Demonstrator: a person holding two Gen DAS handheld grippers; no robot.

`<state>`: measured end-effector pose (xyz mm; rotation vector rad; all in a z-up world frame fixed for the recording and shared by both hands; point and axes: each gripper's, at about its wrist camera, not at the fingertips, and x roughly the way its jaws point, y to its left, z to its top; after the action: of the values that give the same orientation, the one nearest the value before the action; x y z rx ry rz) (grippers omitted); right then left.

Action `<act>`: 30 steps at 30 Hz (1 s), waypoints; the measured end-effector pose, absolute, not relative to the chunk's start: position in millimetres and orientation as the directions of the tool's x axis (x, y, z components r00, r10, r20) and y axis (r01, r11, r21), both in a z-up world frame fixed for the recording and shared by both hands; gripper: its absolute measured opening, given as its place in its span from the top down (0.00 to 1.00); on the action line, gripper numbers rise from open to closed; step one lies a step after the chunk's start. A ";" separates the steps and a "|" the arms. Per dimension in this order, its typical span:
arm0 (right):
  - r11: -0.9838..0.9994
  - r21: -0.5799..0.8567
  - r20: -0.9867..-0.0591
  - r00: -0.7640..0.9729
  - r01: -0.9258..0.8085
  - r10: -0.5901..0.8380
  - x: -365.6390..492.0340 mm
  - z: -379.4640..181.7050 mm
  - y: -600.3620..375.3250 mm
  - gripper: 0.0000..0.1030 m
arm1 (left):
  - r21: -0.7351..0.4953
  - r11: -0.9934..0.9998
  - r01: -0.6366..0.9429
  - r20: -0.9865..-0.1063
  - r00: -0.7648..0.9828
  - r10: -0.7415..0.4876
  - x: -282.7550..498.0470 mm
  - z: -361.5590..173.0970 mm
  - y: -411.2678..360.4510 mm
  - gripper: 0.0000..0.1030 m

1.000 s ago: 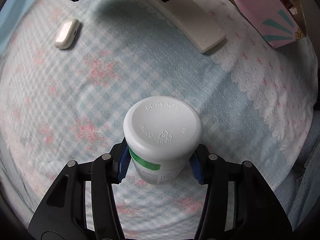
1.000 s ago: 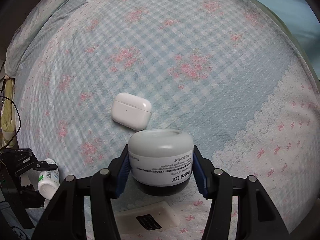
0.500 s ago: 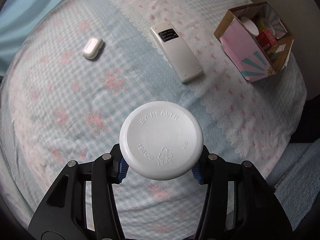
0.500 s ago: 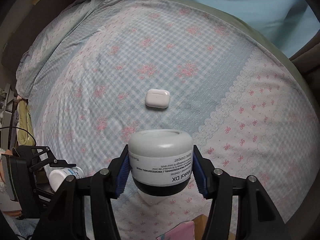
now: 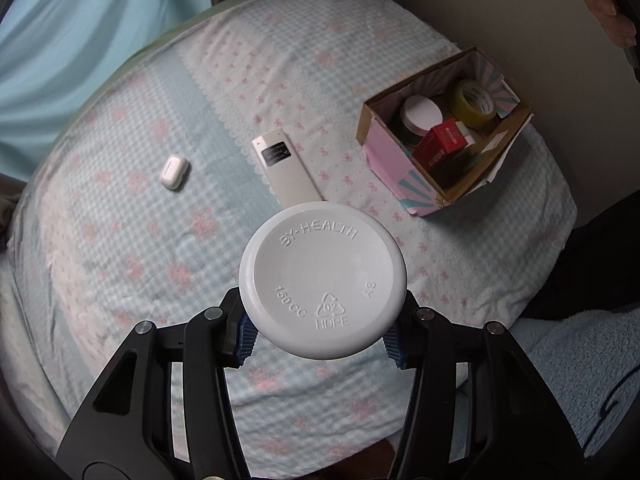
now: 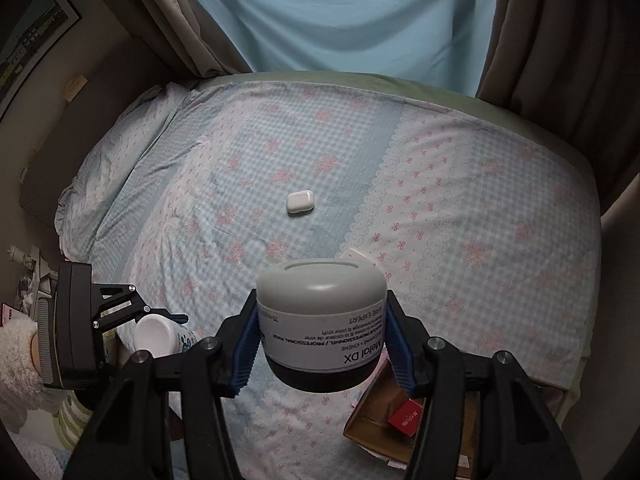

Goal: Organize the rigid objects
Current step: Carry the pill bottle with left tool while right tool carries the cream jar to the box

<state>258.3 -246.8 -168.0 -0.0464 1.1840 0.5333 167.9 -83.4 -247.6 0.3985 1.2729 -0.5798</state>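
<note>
My left gripper (image 5: 322,338) is shut on a white pill bottle (image 5: 323,280), its embossed bottom facing the camera, held high above the bed. The bottle also shows in the right wrist view (image 6: 160,334), in the left gripper (image 6: 132,312). My right gripper (image 6: 320,354) is shut on a grey jar (image 6: 320,316) with a dark base, held high above the bed. A white earbud case (image 5: 174,171) (image 6: 299,202) and a white remote (image 5: 285,170) lie on the bedspread. A pink cardboard box (image 5: 400,168) stands at the right.
The box holds a white jar (image 5: 422,114), a red carton (image 5: 440,146) and a tape roll (image 5: 474,104); it also shows under the right gripper (image 6: 384,420). Blue curtain (image 6: 340,16) hangs behind the bed. A pillow (image 6: 132,128) lies at the far left.
Both grippers have risen well above the bed with their loads; the bedspread and objects look smaller. The box's inside is now in view.
</note>
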 end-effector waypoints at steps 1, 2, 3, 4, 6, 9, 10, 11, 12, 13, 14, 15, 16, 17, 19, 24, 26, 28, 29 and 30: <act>0.885 0.241 -0.886 0.281 -0.399 0.369 250.9 -163.5 -261.2 0.49 | -0.040 0.789 0.613 -0.964 0.184 -0.192 165.8 -241.6 -92.3 0.54; 0.893 0.244 -0.884 0.292 -0.379 0.365 243.7 -160.0 -274.9 0.49 | -0.047 0.785 0.618 -0.962 0.184 -0.202 164.6 -236.6 -101.1 0.54; 0.900 0.245 -0.883 0.301 -0.359 0.360 236.9 -157.5 -288.2 0.49 | -0.054 0.781 0.622 -0.960 0.183 -0.212 163.6 -231.4 -110.4 0.54; 0.909 0.245 -0.882 0.310 -0.338 0.354 230.3 -155.1 -301.9 0.49 | -0.061 0.777 0.627 -0.958 0.183 -0.223 163.4 -226.9 -119.5 0.54; 0.925 0.242 -0.883 0.327 -0.294 0.335 218.5 -151.9 -329.0 0.49 | -0.074 0.766 0.638 -0.953 0.182 -0.244 163.7 -218.7 -138.9 0.54; 0.947 0.221 -0.890 0.349 -0.232 0.293 202.0 -149.8 -369.2 0.49 | -0.094 0.750 0.655 -0.945 0.178 -0.274 166.8 -210.4 -168.6 0.54; 0.954 0.210 -0.895 0.352 -0.214 0.275 197.2 -151.4 -380.7 0.49 | -0.106 0.745 0.659 -0.942 0.172 -0.287 168.6 -208.4 -178.4 0.54; 0.961 0.197 -0.899 0.354 -0.197 0.257 192.4 -153.6 -392.3 0.49 | -0.119 0.740 0.662 -0.939 0.167 -0.300 170.8 -207.5 -188.1 0.54; 0.966 0.185 -0.904 0.354 -0.181 0.240 188.0 -156.3 -403.3 0.49 | -0.130 0.736 0.665 -0.937 0.160 -0.311 173.2 -207.6 -197.8 0.54; 0.971 0.176 -0.909 0.352 -0.164 0.225 183.3 -159.6 -415.1 0.49 | -0.139 0.731 0.668 -0.935 0.154 -0.319 175.5 -208.4 -207.8 0.54; 0.975 0.166 -0.913 0.349 -0.150 0.209 179.7 -163.9 -425.0 0.49 | -0.149 0.727 0.671 -0.933 0.148 -0.327 178.3 -210.9 -218.5 0.54; 0.979 0.152 -0.918 0.346 -0.136 0.191 176.3 -168.8 -433.7 0.49 | -0.160 0.722 0.673 -0.932 0.138 -0.336 181.0 -213.4 -228.9 0.54; 0.983 0.138 -0.924 0.342 -0.123 0.173 173.3 -174.3 -442.4 0.49 | -0.173 0.717 0.675 -0.930 0.127 -0.344 183.9 -217.0 -239.0 0.54; 0.986 0.128 -0.928 0.339 -0.109 0.157 170.2 -180.2 -450.9 0.49 | -0.185 0.712 0.678 -0.930 0.115 -0.350 187.0 -221.3 -249.2 0.54; 0.988 0.135 -0.933 0.326 -0.075 0.152 165.8 -193.5 -466.7 0.49 | -0.203 0.700 0.684 -0.929 0.091 -0.359 192.6 -231.6 -269.7 0.54; 0.985 0.172 -0.944 0.288 0.006 0.163 156.9 -230.9 -497.0 0.49 | -0.227 0.656 0.720 -0.934 0.030 -0.356 203.8 -260.4 -322.0 0.54; 0.983 0.184 -0.947 0.273 0.028 0.170 155.5 -246.5 -505.5 0.49 | -0.237 0.640 0.731 -0.936 0.005 -0.351 209.9 -273.6 -341.4 0.54; 0.984 0.173 -0.953 0.259 0.036 0.158 155.0 -263.1 -512.0 0.49 | -0.250 0.633 0.733 -0.937 -0.020 -0.348 217.5 -287.8 -359.0 0.54; 0.985 0.170 -0.955 0.252 0.039 0.155 155.2 -272.0 -514.7 0.49 | -0.258 0.630 0.733 -0.937 -0.032 -0.347 221.3 -295.9 -367.0 0.54; 0.984 0.174 -0.956 0.248 0.044 0.158 154.6 -280.9 -517.6 0.49 | -0.264 0.629 0.731 -0.938 -0.042 -0.345 225.7 -304.0 -374.5 0.54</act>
<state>154.6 -517.6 -280.9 0.1779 1.3196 0.0787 225.7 -374.5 -304.0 0.3618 1.3533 -0.8996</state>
